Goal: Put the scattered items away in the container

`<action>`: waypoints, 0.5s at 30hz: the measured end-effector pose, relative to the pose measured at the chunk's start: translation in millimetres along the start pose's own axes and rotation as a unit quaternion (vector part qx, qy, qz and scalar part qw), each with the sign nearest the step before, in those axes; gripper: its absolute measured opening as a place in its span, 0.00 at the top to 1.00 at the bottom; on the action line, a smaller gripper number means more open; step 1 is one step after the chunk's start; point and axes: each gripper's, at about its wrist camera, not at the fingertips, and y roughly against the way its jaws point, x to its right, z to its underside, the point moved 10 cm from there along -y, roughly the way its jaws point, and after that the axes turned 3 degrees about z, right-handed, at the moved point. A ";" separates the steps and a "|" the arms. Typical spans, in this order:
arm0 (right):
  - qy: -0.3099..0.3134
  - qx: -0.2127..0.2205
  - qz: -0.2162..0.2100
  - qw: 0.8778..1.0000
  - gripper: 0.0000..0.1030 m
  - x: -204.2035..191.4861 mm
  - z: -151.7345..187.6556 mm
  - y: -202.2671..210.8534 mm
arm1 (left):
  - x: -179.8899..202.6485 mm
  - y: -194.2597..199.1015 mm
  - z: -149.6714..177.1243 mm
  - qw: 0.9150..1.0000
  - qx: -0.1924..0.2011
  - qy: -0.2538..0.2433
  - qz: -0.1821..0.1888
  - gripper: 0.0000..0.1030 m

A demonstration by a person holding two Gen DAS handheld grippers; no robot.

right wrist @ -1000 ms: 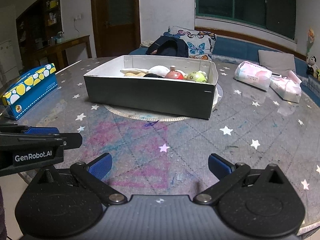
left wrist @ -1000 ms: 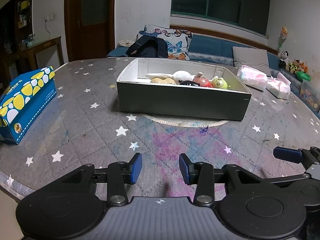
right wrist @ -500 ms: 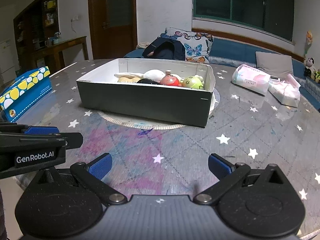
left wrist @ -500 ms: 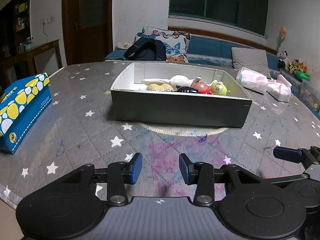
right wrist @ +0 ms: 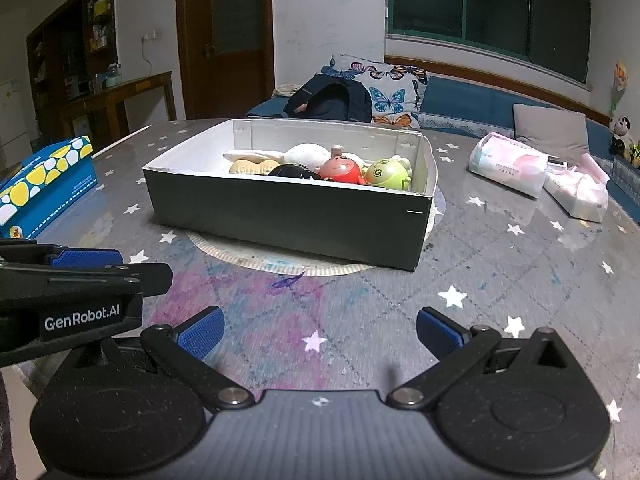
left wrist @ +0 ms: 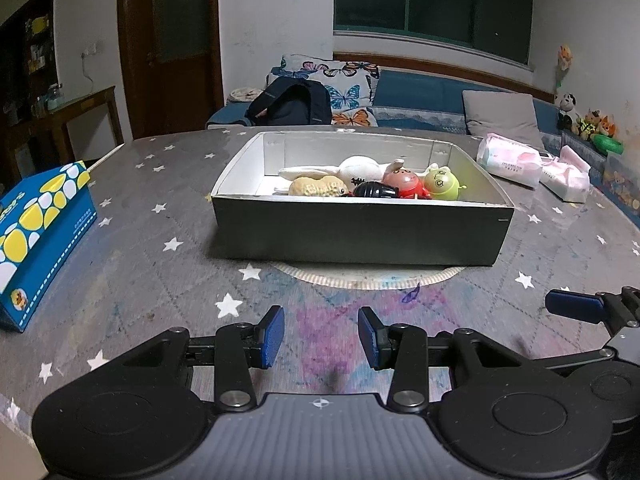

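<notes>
Far left on the star-dotted table (left wrist: 168,276): a blue tissue box (left wrist: 40,232) with yellow and white spots, well apart from everything else.

Near the bottom, low over the table: the left gripper (left wrist: 321,338), blue pads (left wrist: 273,336) a little way apart, nothing between them. Partly open and empty.

In the middle: a dark box (left wrist: 360,236) with white inside walls, sitting on a round pale mat (left wrist: 368,278). Inside the box, all bunched along the near wall, left to right: a tan peanut toy (left wrist: 318,187), a white bunny (left wrist: 352,168) lying flat behind it, a black toy (left wrist: 376,190), a red round toy (left wrist: 404,182), then a green round toy (left wrist: 440,184) nearest the right end. Left half of the box bare. No toys loose on the table around it.

A small purple scrap (left wrist: 411,294) just in front of the mat.

To the right of the left gripper: the right gripper (right wrist: 318,330), blue pads (right wrist: 200,330) spread wide, holding nothing, low over the table too.

Far right, past the box: two soft pink and white tissue packs (right wrist: 508,164), side by side and touching.

Behind the table: a blue sofa (left wrist: 420,92) with a butterfly pillow (left wrist: 344,88) and a dark bag (left wrist: 292,104).
</notes>
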 end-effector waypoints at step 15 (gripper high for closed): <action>-0.007 -0.014 0.001 1.000 0.00 7.5 -8.3 -20.0 | 2.0 -18.7 -12.8 1.000 -0.010 -0.005 -0.002 0.58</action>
